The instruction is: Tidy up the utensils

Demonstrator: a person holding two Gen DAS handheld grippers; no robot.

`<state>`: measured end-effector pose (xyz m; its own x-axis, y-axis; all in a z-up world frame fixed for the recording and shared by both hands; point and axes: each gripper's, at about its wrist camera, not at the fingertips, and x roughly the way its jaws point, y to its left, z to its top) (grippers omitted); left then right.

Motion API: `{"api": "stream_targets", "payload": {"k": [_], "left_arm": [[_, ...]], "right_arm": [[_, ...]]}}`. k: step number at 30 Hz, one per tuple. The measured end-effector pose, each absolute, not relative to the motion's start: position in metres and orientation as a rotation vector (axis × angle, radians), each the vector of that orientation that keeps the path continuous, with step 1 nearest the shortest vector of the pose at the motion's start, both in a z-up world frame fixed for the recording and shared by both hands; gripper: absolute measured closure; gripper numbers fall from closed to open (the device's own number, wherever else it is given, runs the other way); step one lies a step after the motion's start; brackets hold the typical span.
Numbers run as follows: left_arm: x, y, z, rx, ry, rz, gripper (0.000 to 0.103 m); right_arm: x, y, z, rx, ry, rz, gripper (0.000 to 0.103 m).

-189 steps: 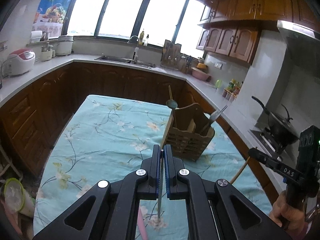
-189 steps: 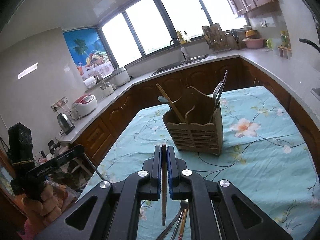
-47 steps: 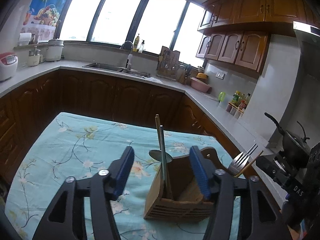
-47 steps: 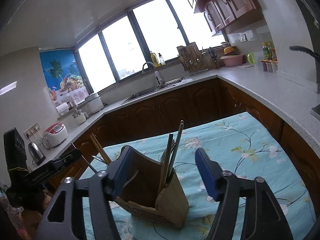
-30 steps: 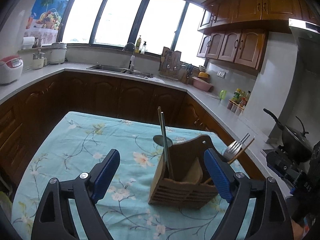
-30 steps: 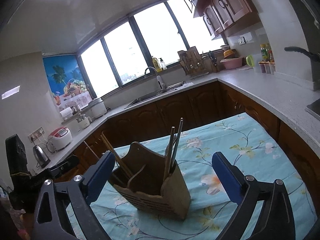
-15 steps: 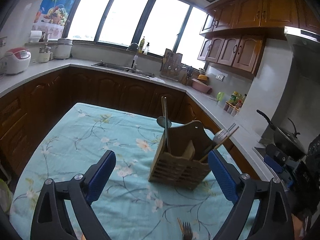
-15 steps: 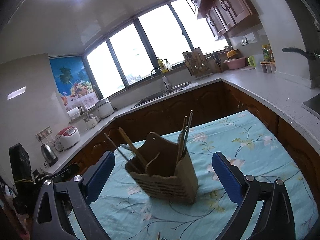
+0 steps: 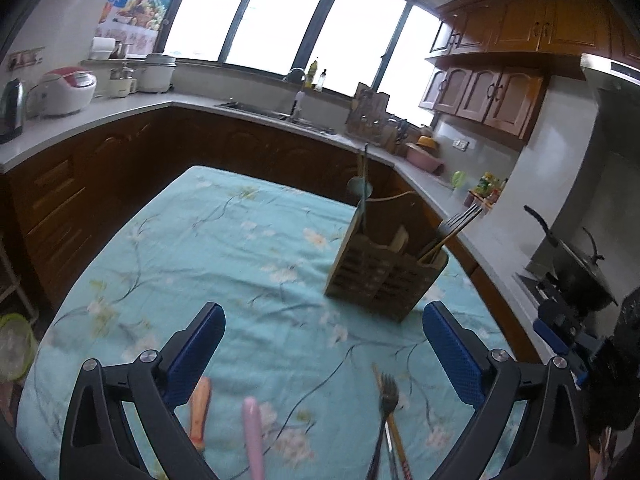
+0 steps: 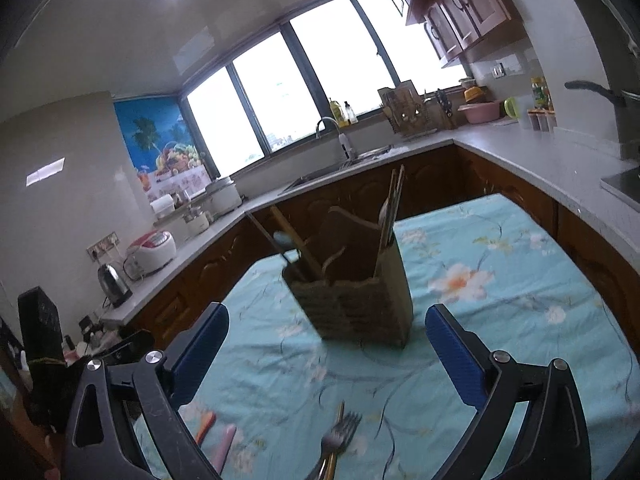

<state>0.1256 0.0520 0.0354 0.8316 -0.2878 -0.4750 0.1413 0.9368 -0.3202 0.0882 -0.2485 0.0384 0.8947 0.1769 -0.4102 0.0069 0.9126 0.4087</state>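
A wooden utensil caddy (image 9: 384,268) stands on the floral teal tablecloth (image 9: 224,248); it also shows in the right wrist view (image 10: 356,296). It holds chopsticks and a spoon at one end and a fork and chopsticks at the other. Loose on the cloth near me lie a fork (image 9: 387,396) over chopsticks, a pink handle (image 9: 253,432) and an orange handle (image 9: 200,404). The fork (image 10: 340,432) shows in the right wrist view too. My left gripper (image 9: 324,344) and right gripper (image 10: 328,344) are both wide open and empty, held above the cloth short of the caddy.
Kitchen counters wrap around the table, with a sink (image 9: 276,114), rice cookers (image 9: 68,90) and a kettle (image 10: 114,280). A stove with a black pot (image 9: 576,264) is at the right. The other hand-held gripper (image 9: 576,336) shows at the right edge.
Both grippers, shut on a chopstick each 6 s ago, have let them go into the caddy and opened wide. Since then both have drawn back and tilted down, bringing the loose utensils into view.
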Motion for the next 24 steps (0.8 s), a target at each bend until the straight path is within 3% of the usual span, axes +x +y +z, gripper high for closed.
{"api": "stream_targets", "payload": {"k": [18,24], "left_arm": [[0.008,0.039,0.044,-0.039,0.422,-0.151,0.001],[-0.013,0.033,0.063,-0.017,0.393,-0.159,0.001]], "right_arm": [[-0.004,-0.209,0.028,0.209,0.474,0.008,0.000],[-0.025,-0.203,0.057,0.151,0.389,-0.014,0.000]]}}
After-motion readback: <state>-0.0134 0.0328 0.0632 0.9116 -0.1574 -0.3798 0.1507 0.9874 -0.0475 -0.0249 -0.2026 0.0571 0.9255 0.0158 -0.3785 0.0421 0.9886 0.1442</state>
